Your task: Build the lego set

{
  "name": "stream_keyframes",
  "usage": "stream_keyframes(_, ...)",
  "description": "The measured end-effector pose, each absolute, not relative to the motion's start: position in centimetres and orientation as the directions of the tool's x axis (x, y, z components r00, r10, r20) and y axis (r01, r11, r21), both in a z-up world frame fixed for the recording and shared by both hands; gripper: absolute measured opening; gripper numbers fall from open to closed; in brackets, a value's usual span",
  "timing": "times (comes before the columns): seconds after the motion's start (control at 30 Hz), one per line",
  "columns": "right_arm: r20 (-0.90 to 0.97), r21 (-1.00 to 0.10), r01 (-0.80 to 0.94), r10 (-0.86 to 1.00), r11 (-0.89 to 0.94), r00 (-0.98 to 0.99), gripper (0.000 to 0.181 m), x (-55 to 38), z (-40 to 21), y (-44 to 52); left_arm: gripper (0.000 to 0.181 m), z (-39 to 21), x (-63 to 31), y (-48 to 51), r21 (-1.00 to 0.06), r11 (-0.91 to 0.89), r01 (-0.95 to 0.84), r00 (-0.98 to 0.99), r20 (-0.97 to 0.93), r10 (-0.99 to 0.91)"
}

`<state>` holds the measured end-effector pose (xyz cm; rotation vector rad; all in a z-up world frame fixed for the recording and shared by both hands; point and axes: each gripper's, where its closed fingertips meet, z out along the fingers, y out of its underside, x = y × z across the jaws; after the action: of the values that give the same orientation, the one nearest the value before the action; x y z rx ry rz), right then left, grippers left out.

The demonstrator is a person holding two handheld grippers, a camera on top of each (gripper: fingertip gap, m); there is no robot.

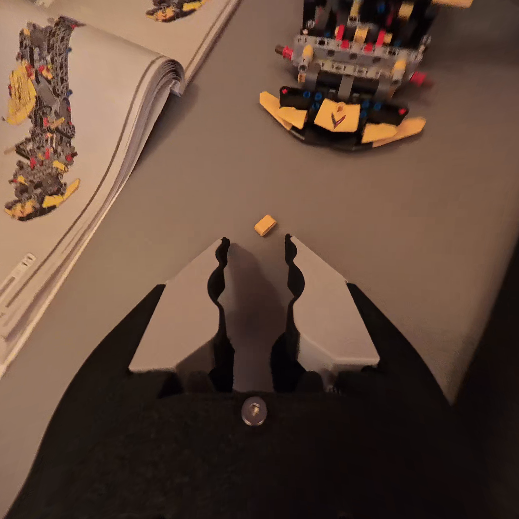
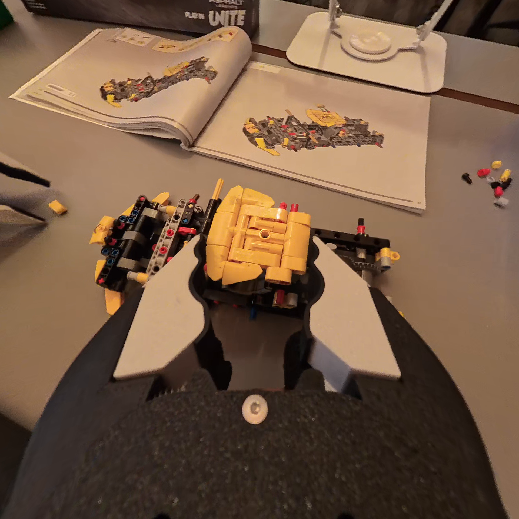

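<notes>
Grey table (image 2: 463,280) | open manual (image 2: 323,92) | white stand (image 2: 415,73) | left tool (image 1: 257,238) apart, empty | right tool (image 2: 257,241) apart around car model (image 2: 252,241)

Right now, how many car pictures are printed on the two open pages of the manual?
2. One car picture is on the curled left page, and the other car picture is on the flat right page. Small step diagrams near the top edge are not counted.

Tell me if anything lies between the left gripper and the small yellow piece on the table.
Nothing visible does. The small yellow piece lies on bare table just ahead of the open left gripper, slightly right of centre. The model sits well beyond.
</notes>
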<state>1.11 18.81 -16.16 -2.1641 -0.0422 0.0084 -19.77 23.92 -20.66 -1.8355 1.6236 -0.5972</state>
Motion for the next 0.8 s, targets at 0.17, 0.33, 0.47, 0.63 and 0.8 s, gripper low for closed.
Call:
stream_keyframes(0.17,0.013,-0.829,0.115,0.186,-0.548,0.983,0.071,0.5,-15.5,18.8,0.038,-20.7,-19.3,23.6,-0.687,-0.087,-0.722,0.141,-0.023,-0.99)
stream_keyframes(0.33,-0.037,-0.81,0.222,0.424,-0.544,0.905,0.071,-0.7,-15.6,18.5,0.031,-20.5,-19.2,23.6,-0.702,-0.163,-0.693,0.241,-0.012,-0.97)
stream_keyframes(0.47,-0.041,-0.789,0.351,0.613,-0.505,0.789,0.071,-1.1,-16.2,18.3,0.031,-20.6,-19.4,23.5,-0.704,-0.243,-0.668,0.347,-0.006,-0.938)
stream_keyframes(0.63,-0.07,-0.788,0.421,0.744,-0.45,0.665,0.071,-1.0,-16.0,17.8,0.031,-20.9,-19.2,23.7,-0.719,-0.334,-0.609,0.46,0.022,-0.888)
stream_keyframes(0.8,-0.049,-0.796,0.482,0.833,-0.366,0.551,0.071,-1.0,-14.6,16.3,0.032,-18.6,-17.6,22.9,-0.783,-0.337,-0.523,0.451,0.082,-0.889)
